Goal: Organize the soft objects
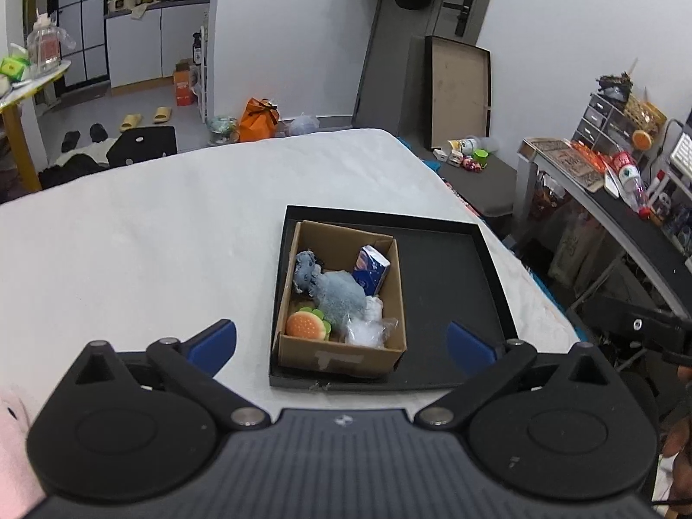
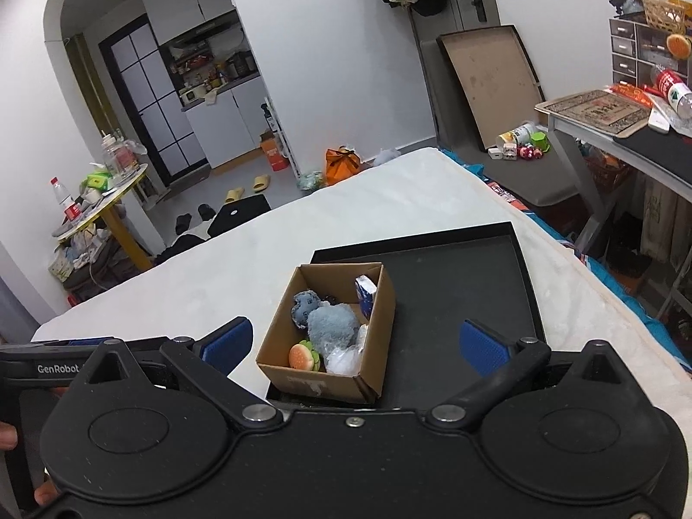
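A small cardboard box (image 1: 298,348) (image 2: 298,378) stands in the left part of a flat black tray (image 1: 450,285) (image 2: 458,285) on a white bed. In the box lie a grey-blue plush animal (image 1: 335,287) (image 2: 326,324), a burger-shaped soft toy (image 1: 305,325) (image 2: 302,357), a crumpled clear plastic bag (image 1: 367,331) (image 2: 346,361) and a blue tissue pack (image 1: 370,269) (image 2: 364,292). My left gripper (image 1: 341,344) is open and empty, above and in front of the box. My right gripper (image 2: 354,344) is open and empty, also hovering before the box.
The white bed (image 1: 151,238) (image 2: 389,207) spreads left and behind the tray. A pink soft thing (image 1: 13,445) shows at the lower left edge. A cluttered desk (image 1: 605,181) (image 2: 605,116) stands to the right. The other gripper's body (image 2: 52,367) is beside my right one.
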The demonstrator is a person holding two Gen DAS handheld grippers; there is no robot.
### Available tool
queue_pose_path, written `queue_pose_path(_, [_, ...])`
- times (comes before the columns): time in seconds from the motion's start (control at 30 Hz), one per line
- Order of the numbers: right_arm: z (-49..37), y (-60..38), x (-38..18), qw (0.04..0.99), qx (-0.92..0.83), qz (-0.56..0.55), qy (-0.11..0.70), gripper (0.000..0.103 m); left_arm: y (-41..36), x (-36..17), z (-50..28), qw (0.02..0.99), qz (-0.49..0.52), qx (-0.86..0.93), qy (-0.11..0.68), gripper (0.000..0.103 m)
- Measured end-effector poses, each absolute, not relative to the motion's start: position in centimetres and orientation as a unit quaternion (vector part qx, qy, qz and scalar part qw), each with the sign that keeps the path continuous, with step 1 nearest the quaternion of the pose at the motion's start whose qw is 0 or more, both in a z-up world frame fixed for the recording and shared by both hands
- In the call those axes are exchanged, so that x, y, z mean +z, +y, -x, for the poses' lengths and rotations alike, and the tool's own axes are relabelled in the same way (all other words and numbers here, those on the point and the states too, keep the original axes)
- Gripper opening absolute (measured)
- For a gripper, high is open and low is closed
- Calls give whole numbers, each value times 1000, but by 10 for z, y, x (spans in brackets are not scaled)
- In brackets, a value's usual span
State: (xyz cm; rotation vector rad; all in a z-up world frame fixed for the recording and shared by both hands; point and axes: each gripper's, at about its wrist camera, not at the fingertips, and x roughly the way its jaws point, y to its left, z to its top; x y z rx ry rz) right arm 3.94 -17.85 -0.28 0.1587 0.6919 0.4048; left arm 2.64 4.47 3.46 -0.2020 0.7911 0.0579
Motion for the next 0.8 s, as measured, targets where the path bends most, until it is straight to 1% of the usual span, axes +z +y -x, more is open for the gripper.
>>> queue_pose_path(0.43, [-20, -178, 9, 919, 206, -65, 330, 103, 35, 61, 1, 930, 73, 21, 359, 103])
queue_pose_path(0.8, [-9, -182, 14, 920, 209, -61, 326, 103, 29, 63, 21, 930, 78, 1, 359, 103])
